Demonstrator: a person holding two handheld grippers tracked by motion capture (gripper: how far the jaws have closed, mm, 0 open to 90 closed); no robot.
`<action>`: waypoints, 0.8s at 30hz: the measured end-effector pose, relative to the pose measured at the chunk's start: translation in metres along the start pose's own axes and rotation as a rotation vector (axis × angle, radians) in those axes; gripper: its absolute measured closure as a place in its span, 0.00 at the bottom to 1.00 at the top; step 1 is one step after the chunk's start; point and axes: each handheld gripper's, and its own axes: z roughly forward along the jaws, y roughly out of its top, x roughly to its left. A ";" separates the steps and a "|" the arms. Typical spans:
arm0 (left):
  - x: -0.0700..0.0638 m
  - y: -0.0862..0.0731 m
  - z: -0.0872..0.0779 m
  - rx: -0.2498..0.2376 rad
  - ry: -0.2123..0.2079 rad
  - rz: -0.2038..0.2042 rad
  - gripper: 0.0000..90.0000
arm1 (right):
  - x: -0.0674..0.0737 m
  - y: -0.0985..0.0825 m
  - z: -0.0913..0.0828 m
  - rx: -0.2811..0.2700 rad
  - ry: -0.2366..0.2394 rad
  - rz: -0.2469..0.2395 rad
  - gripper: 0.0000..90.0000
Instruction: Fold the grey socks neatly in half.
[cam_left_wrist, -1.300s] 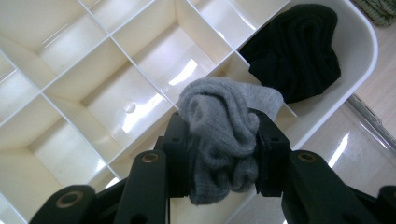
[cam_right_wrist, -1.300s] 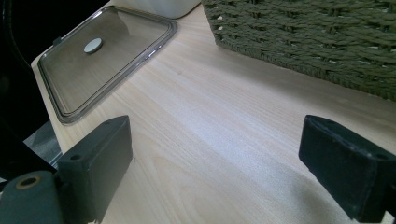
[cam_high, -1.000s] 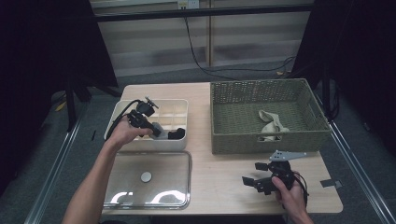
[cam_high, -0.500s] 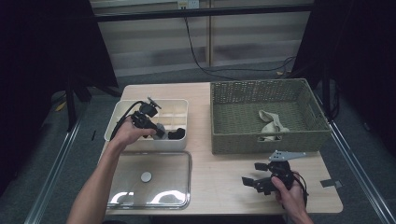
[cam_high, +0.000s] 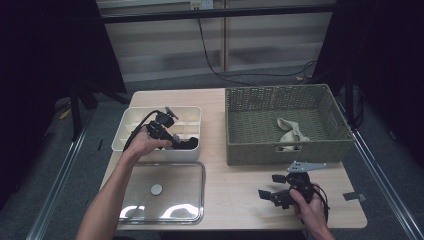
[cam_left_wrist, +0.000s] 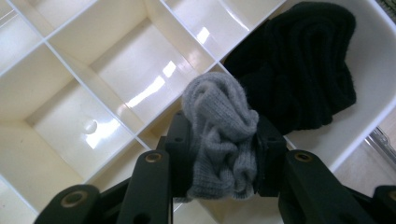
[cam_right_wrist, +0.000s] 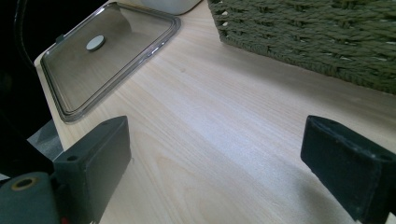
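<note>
Your left gripper (cam_left_wrist: 219, 154) is clamped on a bunched grey sock (cam_left_wrist: 219, 140); the knit is squeezed between both black pads, one pressing each side, with the rounded top of the bundle bulging up past the fingertips (cam_left_wrist: 180, 140) and the rest hanging down between the jaws. You are holding it over the white divided organizer box (cam_left_wrist: 65, 56), above the divider wall that borders the compartment where a rolled black sock (cam_left_wrist: 299, 70) lies. In the left gripper view the grey sock overlaps the black sock's edge; whether the two touch you cannot tell from here. The neighbouring compartments that show are bare white plastic.

From the high view, your left gripper (cam_high: 167, 131) sits over the near right part of the organizer box (cam_high: 131, 125), close to the black sock (cam_high: 187, 143).

Your right gripper (cam_high: 287, 192) rests low over the wooden table (cam_high: 235, 190) near its front edge, well apart from the box, jaws spread wide with only bare tabletop between them. The clear lid (cam_high: 165, 192) lies flat in front of the organizer box. The green wicker basket (cam_high: 250, 145) stands on the right half of the table with a beige sock (cam_high: 290, 131) inside
</note>
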 end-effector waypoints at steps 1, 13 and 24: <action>0.000 0.000 0.001 -0.001 0.000 -0.001 0.73 | 0.000 0.000 0.000 0.001 0.001 -0.002 0.09; -0.001 0.007 0.016 0.064 0.010 -0.001 0.74 | 0.001 0.000 0.001 0.004 0.005 -0.007 0.09; 0.002 0.009 0.027 0.107 -0.009 -0.015 0.75 | 0.001 0.000 0.001 0.006 0.004 -0.004 0.08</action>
